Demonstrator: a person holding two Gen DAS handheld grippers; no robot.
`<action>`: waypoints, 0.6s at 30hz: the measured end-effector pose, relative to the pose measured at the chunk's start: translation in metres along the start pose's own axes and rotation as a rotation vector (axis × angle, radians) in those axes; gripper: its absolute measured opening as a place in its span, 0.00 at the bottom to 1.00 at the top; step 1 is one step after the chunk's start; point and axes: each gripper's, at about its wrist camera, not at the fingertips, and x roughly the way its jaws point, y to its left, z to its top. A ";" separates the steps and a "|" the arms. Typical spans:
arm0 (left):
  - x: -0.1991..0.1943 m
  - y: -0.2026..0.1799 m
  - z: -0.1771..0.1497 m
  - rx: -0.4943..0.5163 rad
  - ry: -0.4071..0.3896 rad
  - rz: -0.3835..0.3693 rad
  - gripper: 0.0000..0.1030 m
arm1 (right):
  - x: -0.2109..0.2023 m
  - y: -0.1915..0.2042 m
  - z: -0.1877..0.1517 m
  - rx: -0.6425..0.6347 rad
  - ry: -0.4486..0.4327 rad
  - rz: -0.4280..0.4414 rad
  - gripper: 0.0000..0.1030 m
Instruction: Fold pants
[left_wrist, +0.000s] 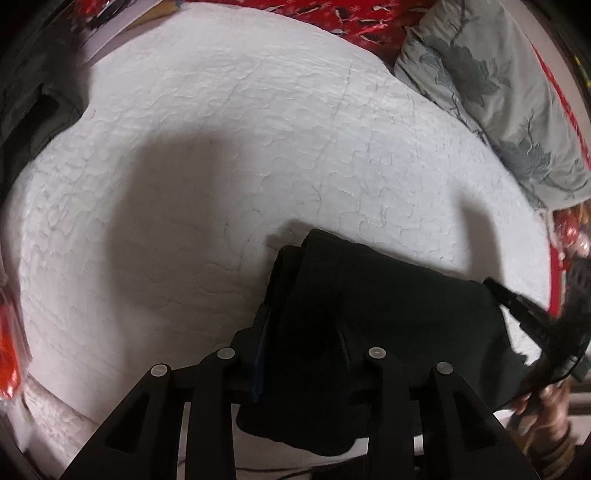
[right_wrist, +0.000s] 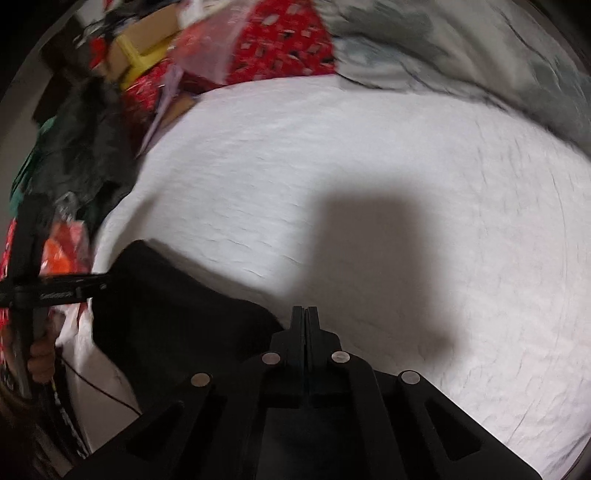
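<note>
Pants (left_wrist: 388, 321) are already a compact black bundle, several layers stacked, sitting on the white quilted bed (left_wrist: 221, 155) in the lower centre-right of the left wrist view and the lower left of the right wrist view. Layered edges show along the bundle's left side in the left view, so most of the folding looks done.

Left gripper (left_wrist: 303, 354): fingers narrowed on the near edge of the bundle, black cloth bunched between them. Black on black, so real clamping pressure can't be confirmed, but the fabric fills the gap and it reads as a grip. From the right wrist view the same gripper comes in from the left edge, tip touching the bundle's upper left corner.

Right gripper (right_wrist: 305, 314): fingers fully closed, pads meeting. Tips sit just beside the bundle's right edge, against the bed. Whether a thin fold of cloth is pinched is not visible; from this view it looks empty. In the left view it sits at the bundle's right corner, lower right of frame, with the person's hand (left_wrist: 550, 410) on its handle.

Judgement: late stage. What's left is probably one last fold or tidy-up, squaring the edges, then letting go.

Bed edges are cluttered: floral pillow (left_wrist: 491, 92) upper right, red patterned fabric (right_wrist: 284, 40) along the top. Nothing obstructs the bundle.
</note>
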 end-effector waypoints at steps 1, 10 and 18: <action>-0.005 0.005 0.000 -0.022 0.008 -0.045 0.36 | -0.005 -0.004 -0.002 0.036 -0.017 0.034 0.05; -0.035 0.044 -0.036 -0.134 -0.027 -0.219 0.71 | -0.021 -0.003 -0.003 0.070 -0.036 0.149 0.43; -0.007 0.062 -0.059 -0.263 -0.030 -0.241 0.37 | 0.004 0.020 -0.005 -0.015 0.012 0.099 0.41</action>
